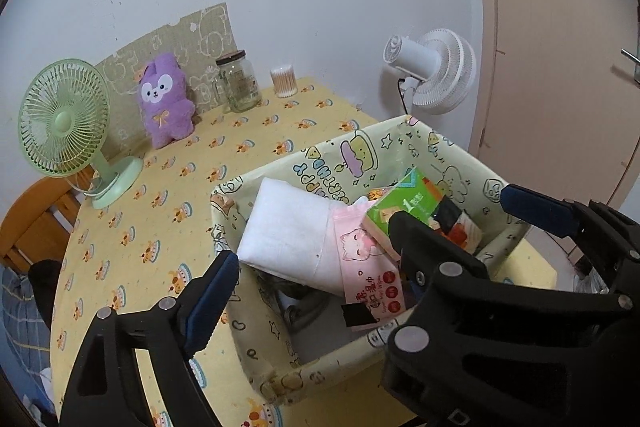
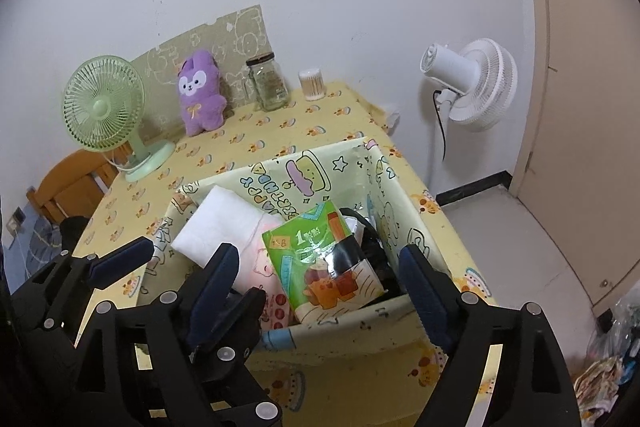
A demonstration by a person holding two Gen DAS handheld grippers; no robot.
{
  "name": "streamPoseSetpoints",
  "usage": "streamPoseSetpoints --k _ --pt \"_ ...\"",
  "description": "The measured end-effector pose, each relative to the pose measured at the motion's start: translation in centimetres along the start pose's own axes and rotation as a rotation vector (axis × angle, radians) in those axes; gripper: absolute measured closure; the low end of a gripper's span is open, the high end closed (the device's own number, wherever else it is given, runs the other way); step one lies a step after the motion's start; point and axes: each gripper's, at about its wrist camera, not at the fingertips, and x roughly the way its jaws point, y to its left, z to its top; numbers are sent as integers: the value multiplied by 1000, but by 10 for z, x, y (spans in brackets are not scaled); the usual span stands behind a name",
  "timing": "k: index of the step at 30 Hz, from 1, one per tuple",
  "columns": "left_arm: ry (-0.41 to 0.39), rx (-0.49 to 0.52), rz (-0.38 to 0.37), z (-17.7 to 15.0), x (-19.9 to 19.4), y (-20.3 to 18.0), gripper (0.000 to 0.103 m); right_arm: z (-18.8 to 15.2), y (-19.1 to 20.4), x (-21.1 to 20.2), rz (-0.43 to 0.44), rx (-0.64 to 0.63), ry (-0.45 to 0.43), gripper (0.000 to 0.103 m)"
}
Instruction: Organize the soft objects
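Observation:
A patterned fabric storage box [image 1: 362, 151] [image 2: 394, 309] stands on the yellow table. Inside lie a white folded cloth pack [image 1: 286, 229] [image 2: 218, 223], a pink wet-wipes pack [image 1: 364, 259] [image 2: 262, 269] and a green tissue pack [image 1: 408, 201] [image 2: 324, 259]. A purple plush bunny [image 1: 164, 105] [image 2: 199, 95] leans against the back wall. My left gripper [image 1: 312, 247] is open and empty over the box's near left side. My right gripper [image 2: 320, 271] is open and empty over the box's near edge. The right gripper [image 1: 452, 215] also shows in the left wrist view, and the left gripper [image 2: 176, 255] in the right wrist view.
A green desk fan [image 1: 66, 123] [image 2: 104, 105], a glass jar [image 1: 239, 81] [image 2: 270, 83] and a cotton-swab pot [image 1: 284, 81] [image 2: 312, 85] stand on the table [image 1: 160, 227] near the wall. A white fan [image 1: 432, 71] [image 2: 474, 83] stands beside the table. A wooden chair [image 1: 36, 219] is at left.

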Motion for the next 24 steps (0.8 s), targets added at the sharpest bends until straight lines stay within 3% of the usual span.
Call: streamPoseSetpoints --k 12,24 --pt "-83 -28 22 -3 -41 14 10 2 21 -38 -31 -28 -91 6" --pt "-182 -99 69 -7 -83 49 2 10 63 -72 -23 -93 -174 2"
